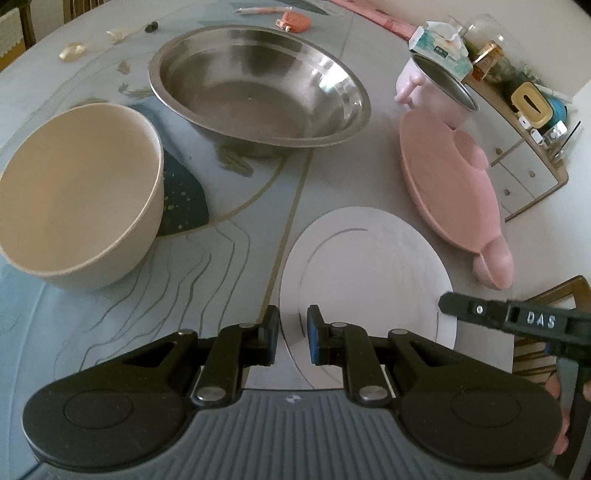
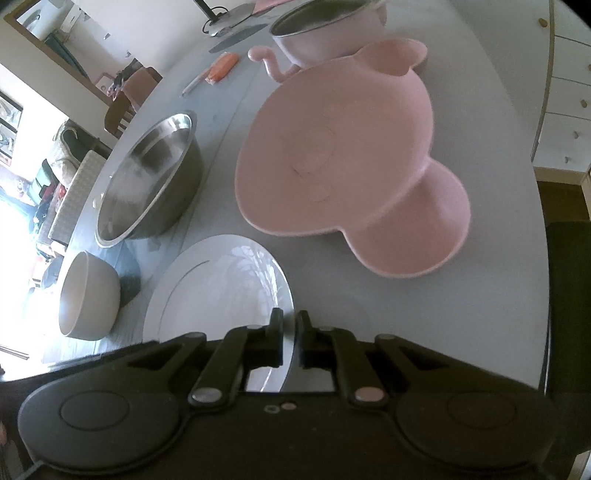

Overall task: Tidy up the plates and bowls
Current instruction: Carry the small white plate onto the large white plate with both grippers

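Observation:
A white plate (image 1: 369, 269) lies flat on the table; its near edge sits between the fingers of my left gripper (image 1: 293, 334), whose jaws stand a little apart around the rim. My right gripper (image 2: 289, 341) straddles the plate's right rim (image 2: 221, 291) with its jaws nearly closed on it; the right gripper also shows in the left wrist view (image 1: 443, 303). A beige bowl (image 1: 81, 192) stands to the left. A large steel bowl (image 1: 258, 85) is behind. A pink mouse-shaped plate (image 2: 336, 158) lies to the right, and a pink steel-lined pot (image 1: 436, 88) stands beyond it.
The table (image 1: 240, 236) has a grey-blue patterned cloth. An orange item (image 1: 295, 20) and a pen (image 1: 258, 10) lie at the far side. A tissue box (image 1: 439, 48) and a cabinet (image 1: 524, 170) stand at the right. A chair (image 1: 554, 295) stands by the near right edge.

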Demonstrator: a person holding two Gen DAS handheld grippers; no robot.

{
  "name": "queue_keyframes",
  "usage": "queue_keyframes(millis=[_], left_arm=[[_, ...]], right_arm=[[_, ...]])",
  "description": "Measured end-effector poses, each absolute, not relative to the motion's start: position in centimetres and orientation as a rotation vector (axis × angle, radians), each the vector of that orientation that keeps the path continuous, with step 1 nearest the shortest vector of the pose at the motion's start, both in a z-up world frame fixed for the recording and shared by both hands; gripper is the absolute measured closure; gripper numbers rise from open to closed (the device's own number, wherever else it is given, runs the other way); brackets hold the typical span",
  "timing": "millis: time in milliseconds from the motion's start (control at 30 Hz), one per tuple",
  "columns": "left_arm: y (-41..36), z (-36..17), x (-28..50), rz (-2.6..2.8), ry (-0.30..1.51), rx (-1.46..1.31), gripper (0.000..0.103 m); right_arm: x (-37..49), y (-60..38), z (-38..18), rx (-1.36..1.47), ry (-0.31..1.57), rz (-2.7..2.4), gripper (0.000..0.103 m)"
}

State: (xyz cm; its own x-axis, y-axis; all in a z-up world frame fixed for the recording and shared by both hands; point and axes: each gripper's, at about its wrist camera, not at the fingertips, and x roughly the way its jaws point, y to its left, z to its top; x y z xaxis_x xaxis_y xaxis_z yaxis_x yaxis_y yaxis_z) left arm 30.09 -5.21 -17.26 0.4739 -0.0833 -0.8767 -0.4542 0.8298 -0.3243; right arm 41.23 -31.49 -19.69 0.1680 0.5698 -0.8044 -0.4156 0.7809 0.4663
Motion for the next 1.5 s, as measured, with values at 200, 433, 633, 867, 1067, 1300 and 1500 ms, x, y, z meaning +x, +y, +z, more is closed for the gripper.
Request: queue_keyframes(millis=[200,433,633,867,1067,1300,1500], left_arm=[[-4.4,-17.4,31.1,0.237,1.069,-0.596,0.087],[-4.7,-17.3,30.7,0.233,1.08,-0.568,0.09],[-5.4,-16.5,29.9,0.206,1.074,-0.551,0.09],[-6.4,-14.3,28.8,0.159,1.05,-0.516,0.09],[-7.3,-12.4,27.2,0.091,1.057,-0.488,0.091],[-8.3,-10.6,24.0,0.001,1.054,-0.455,0.09],[-9.9,-9.7,20.8,-0.085,1.075,-0.394,0.091]], right_arm=[[41.1,-31.5,-19.7,0.154,1.211,0.697,0.095],[40.7,-31.1,-19.6,0.135,1.204,0.675,0.095],[39.6,-31.6,-19.1,0.141,1.205,0.652,0.095],[37.6,-33.1,-17.0,0.172,1.175,0.614,0.095],[34.9,-34.5,-14.9,0.201,1.153,0.569,0.095],[29.9,-36.2,-12.5,0.243,1.119,0.498,0.095],[24.6,-37.8,-11.4,0.29,1.101,0.428,0.095]])
